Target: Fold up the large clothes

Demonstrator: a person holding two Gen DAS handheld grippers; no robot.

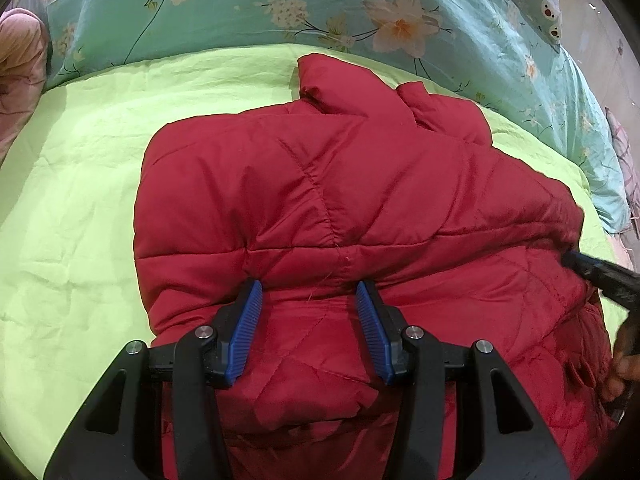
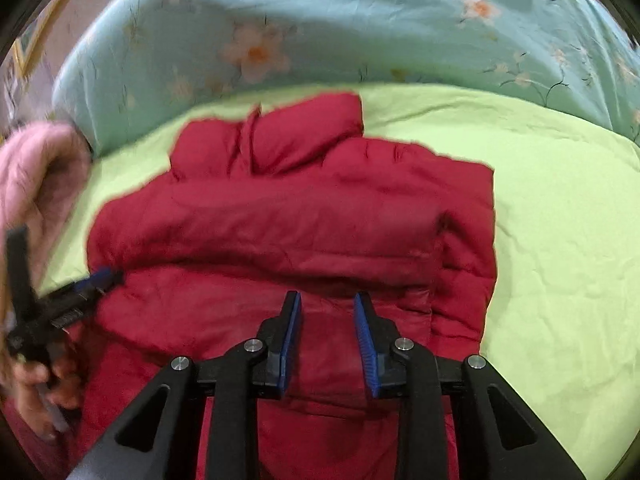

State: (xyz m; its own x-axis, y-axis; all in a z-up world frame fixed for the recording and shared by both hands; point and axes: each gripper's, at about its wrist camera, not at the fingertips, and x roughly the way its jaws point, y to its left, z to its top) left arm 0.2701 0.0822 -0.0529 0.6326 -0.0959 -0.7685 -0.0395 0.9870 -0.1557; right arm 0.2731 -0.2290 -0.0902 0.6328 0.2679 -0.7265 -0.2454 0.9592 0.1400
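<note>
Far left: a pink cloth [image 1: 20, 80], just off the sheet [image 1: 80, 200], well away from the work. Then lots of bare green sheet.

Next, the left gripper [image 1: 310, 308]: tilted down, jaws spread wide, tips right at the edge of the top flap. Red cloth under and between the pads, but not pinched, by the look of it.

In the middle, the jacket [image 1: 340, 184]: red and puffy, flat on the sheet, collar at the far end, one layer already laid across the body. Near part still long and unfolded.

Then the right gripper [image 2: 328, 320]: jaws closer together but still apart, over the near part too. Nothing squeezed there either.

Probably mid-fold. Next, most likely: pinch the near hem on both sides, lift together, carry toward the collar. Puffy cloth, so a deep, firm bite.

On the right, more bare sheet. Behind it all, the quilt [image 1: 240, 12], close to the collar.
</note>
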